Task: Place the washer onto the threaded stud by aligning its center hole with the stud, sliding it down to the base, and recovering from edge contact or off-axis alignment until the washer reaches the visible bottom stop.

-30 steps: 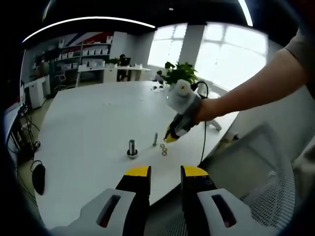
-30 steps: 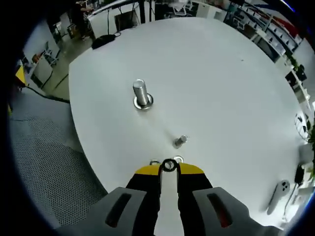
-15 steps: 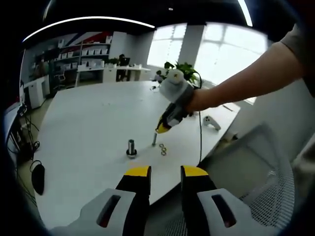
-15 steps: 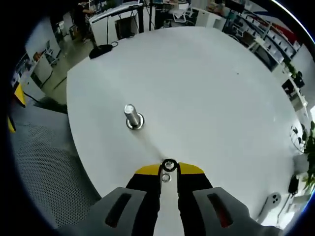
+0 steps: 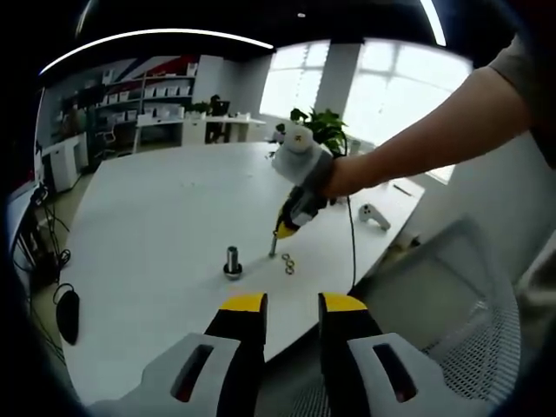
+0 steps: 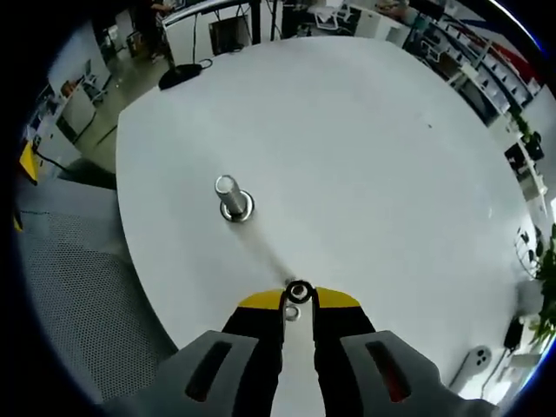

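Your right tongs are closed on the washer. It sits pinched between the two yellow tips, with its hole visible from above. Directly under the tips, in the narrow gap between the jaws, the top of the stud shows as a small pale circle. The washer is above it, and you cannot tell from this view whether its hole is exactly on the stud's axis or whether they already touch.

In the left gripper view, your right tongs come down steeply from the upper right, with the yellow tips just over the thin stud. Your right hand grips the body of the tool, and the forearm stretches out from the right edge of the picture.

Your left tongs are slightly open, with a small gap between the jaws, and they hold nothing. They hover in front of the desk edge, well apart from the stud.

On the desk, two spare washers lie just beside the stud. A thicker bolt stands upright on its own washer to the left, near but separate. A black cable hangs from the right tool over the desk edge. A white controller lies farther to the right.
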`<action>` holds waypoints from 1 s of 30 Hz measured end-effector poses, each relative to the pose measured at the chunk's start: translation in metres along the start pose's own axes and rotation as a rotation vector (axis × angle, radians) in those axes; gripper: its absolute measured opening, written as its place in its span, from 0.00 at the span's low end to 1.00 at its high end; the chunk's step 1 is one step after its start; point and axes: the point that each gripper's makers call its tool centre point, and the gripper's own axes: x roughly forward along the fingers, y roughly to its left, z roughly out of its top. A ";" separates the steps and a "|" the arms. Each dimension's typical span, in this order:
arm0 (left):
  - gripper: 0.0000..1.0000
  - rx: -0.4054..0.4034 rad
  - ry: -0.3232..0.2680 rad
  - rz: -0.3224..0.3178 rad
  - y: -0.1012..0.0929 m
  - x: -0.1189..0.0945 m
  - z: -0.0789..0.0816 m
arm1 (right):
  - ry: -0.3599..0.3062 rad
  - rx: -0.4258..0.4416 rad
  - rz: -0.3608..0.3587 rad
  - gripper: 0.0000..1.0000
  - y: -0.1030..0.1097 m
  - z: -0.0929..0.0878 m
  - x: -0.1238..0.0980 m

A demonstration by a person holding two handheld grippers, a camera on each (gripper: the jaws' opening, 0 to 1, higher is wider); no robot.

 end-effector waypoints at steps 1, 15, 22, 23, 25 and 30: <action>0.21 0.000 0.001 0.000 0.000 0.000 0.000 | 0.001 -0.002 0.002 0.13 0.000 0.000 0.001; 0.21 -0.008 0.019 0.004 0.001 0.000 -0.005 | 0.047 -0.022 0.020 0.13 0.004 -0.007 0.022; 0.21 -0.011 0.034 0.009 0.002 0.000 -0.008 | 0.084 -0.034 0.035 0.14 0.004 -0.013 0.039; 0.21 -0.012 0.035 0.011 0.002 0.000 -0.008 | 0.087 -0.028 0.038 0.14 0.004 -0.013 0.042; 0.21 -0.018 0.037 0.014 0.003 0.000 -0.009 | 0.092 -0.026 0.042 0.14 0.005 -0.014 0.045; 0.21 -0.018 0.046 0.014 0.003 0.001 -0.009 | 0.102 0.011 0.054 0.14 0.005 -0.018 0.050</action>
